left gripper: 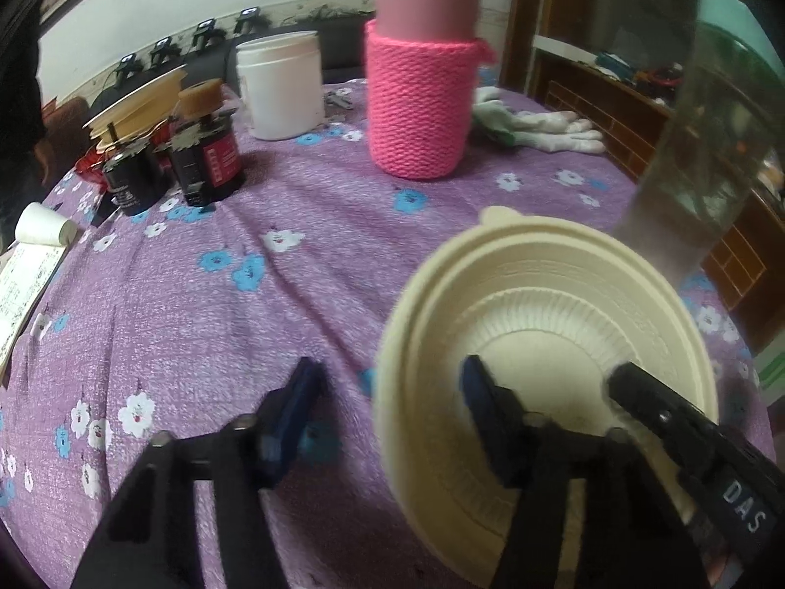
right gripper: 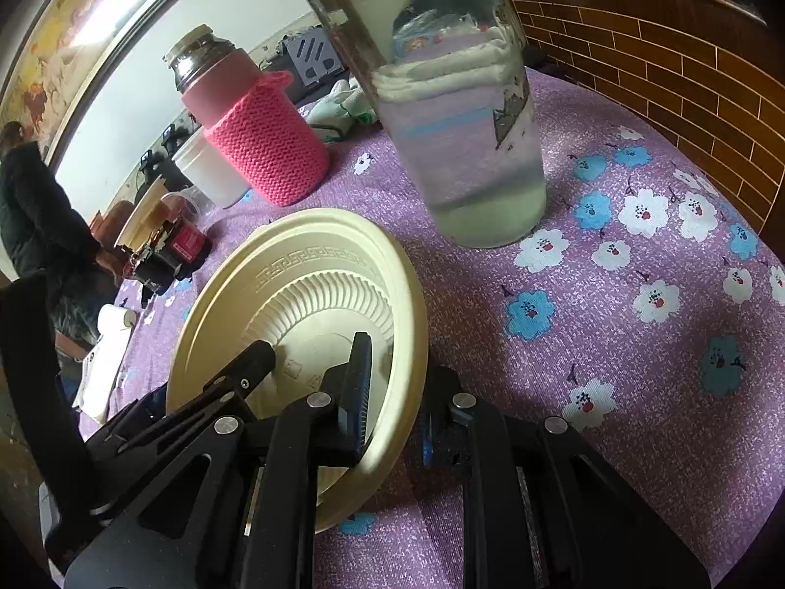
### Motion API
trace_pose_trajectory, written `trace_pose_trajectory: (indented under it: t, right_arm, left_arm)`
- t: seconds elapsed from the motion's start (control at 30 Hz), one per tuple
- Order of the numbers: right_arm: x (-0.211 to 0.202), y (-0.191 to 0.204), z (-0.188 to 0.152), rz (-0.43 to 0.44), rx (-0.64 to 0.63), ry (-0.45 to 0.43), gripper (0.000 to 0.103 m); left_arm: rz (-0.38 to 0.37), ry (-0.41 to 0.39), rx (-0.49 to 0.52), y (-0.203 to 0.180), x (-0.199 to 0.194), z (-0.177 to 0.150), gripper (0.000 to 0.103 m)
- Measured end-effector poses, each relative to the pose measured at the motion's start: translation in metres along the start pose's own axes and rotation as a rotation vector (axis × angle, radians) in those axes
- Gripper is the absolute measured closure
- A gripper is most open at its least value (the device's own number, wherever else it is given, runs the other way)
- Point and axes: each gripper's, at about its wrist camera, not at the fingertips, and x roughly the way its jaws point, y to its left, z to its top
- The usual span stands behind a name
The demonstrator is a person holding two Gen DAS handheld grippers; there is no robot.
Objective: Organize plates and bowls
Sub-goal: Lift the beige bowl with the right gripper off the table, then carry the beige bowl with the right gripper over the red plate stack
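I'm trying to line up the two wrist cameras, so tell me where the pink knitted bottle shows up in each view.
Left wrist view: the pink knitted bottle stands upright at top centre, beyond the cream plate.
Right wrist view: the bottle is upper left of centre, leaning with the lens, behind the plate.
Shared landmark: the clear glass jar, far right in the left view, top centre in the right view.

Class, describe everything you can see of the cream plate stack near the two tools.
The cream plate stack looks like thin plastic: a wide outer plate with a key-pattern band and a small tab, a ribbed bowl-like dish nested inside. It sits tilted on the purple flowered tablecloth, near the glass jar. Each tool, left and right, straddles its rim, jaws open.
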Motion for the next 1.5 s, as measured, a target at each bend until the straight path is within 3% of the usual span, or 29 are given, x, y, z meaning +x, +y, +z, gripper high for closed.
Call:
trace_pose_trajectory:
  t: [0.17, 0.37, 0.57, 1.0, 1.5]
  right_arm:
    - [-0.003, -0.005, -0.001, 0.023, 0.047, 0.024, 0.089]
    - [-0.01, 0.001, -0.012, 0.012, 0.062, 0.045, 0.091]
    - [-0.018, 0.014, -0.031, 0.036, 0.071, 0.078, 0.092]
    - [-0.039, 0.068, -0.1, 0.09, -0.033, 0.157, 0.092]
    - [-0.058, 0.112, -0.163, 0.136, -0.106, 0.181, 0.091]
  left_arm:
    - [-0.011, -0.002, 0.04, -0.009, -0.01, -0.009, 0.077]
    - [-0.038, 0.044, 0.002, 0.003, -0.024, -0.021, 0.085]
    - [0.002, 0.045, -0.024, 0.019, -0.046, -0.046, 0.085]
    - [0.075, 0.037, -0.106, 0.075, -0.098, -0.107, 0.085]
    - [0.132, 0.039, -0.174, 0.119, -0.14, -0.155, 0.085]
